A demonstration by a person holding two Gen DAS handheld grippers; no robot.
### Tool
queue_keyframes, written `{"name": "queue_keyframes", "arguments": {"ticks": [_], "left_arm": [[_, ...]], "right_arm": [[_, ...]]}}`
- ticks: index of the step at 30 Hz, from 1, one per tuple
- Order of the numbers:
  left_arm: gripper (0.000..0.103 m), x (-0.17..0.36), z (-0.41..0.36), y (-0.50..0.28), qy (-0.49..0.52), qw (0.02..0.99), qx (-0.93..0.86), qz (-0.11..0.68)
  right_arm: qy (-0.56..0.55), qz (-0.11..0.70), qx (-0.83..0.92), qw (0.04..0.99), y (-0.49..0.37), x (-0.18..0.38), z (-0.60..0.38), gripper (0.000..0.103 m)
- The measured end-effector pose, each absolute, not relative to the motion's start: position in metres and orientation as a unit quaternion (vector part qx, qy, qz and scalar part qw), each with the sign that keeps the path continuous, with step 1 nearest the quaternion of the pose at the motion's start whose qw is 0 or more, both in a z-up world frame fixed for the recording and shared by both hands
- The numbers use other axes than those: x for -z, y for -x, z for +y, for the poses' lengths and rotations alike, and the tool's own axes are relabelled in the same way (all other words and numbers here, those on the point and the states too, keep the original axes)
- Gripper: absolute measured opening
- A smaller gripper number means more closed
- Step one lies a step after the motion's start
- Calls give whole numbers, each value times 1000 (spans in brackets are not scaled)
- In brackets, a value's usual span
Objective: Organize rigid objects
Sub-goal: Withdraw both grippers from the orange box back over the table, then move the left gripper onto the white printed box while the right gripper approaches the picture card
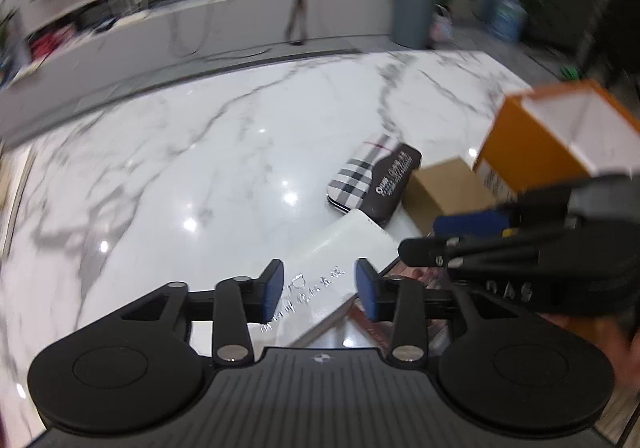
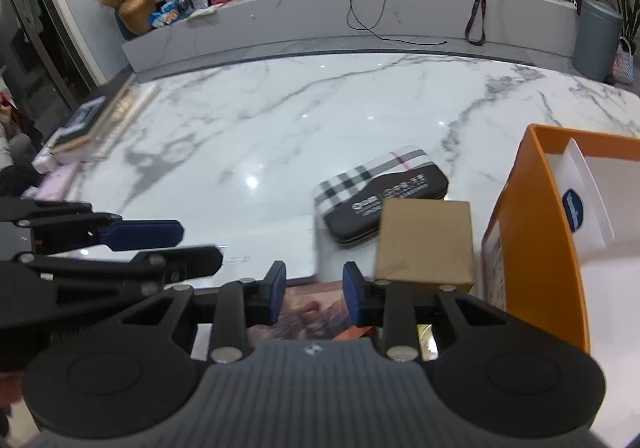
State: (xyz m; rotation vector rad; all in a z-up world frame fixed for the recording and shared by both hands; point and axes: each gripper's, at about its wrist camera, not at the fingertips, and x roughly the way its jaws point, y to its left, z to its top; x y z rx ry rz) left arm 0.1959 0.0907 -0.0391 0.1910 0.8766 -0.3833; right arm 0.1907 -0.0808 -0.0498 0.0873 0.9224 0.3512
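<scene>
A glossy white marble table with grey veins (image 2: 248,135) fills a living room, a long grey media bench (image 2: 360,15) behind it. An open orange cardboard box with a white lining (image 2: 536,232) holds a white card (image 2: 584,203). Beside it sit a brown cardboard box (image 2: 426,242), a plaid-and-black hard case (image 2: 380,191) and a white book (image 1: 332,272). The table's far half lies bare. The left gripper (image 1: 320,288) and right gripper (image 2: 314,292) hover parted, holding nothing.

Bare marble tabletop (image 2: 240,127) left, cardboard box (image 2: 424,240), orange box (image 2: 532,248) crowd right.
</scene>
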Motion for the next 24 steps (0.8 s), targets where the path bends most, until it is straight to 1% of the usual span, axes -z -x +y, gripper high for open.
{"name": "queue_keyframes", "arguments": {"ticks": [2, 4, 6, 7, 8, 11, 15, 19, 21, 22, 24], "left_arm": [[55, 46, 91, -199, -118, 877, 202, 421], [61, 51, 90, -202, -142, 873, 204, 419], [66, 55, 91, -205, -154, 871, 208, 418], [69, 57, 93, -207, -150, 870, 208, 420], [71, 58, 96, -209, -142, 871, 211, 420], [72, 59, 103, -211, -125, 870, 222, 422], [78, 60, 114, -211, -112, 863, 227, 437], [82, 61, 115, -210, -114, 863, 221, 440], [84, 62, 110, -210, -122, 863, 222, 438], [84, 64, 107, -209, -133, 862, 221, 436], [89, 67, 103, -207, -150, 864, 216, 430]], "right_arm": [[-50, 450, -166, 876, -194, 56, -83, 36], [-58, 448, -168, 876, -194, 58, -85, 37], [-54, 448, -167, 877, -194, 57, -83, 41], [-58, 448, -168, 876, -194, 57, -84, 46], [-66, 450, -169, 874, -194, 58, -85, 50], [-85, 447, -170, 874, -195, 60, -91, 50], [-84, 444, -168, 876, -195, 62, -91, 50], [-98, 472, -155, 862, -199, 71, -93, 54], [-110, 485, -153, 854, -200, 76, -94, 62], [-112, 489, -149, 852, -200, 76, -94, 64], [-110, 489, -148, 853, -200, 75, -93, 64]]}}
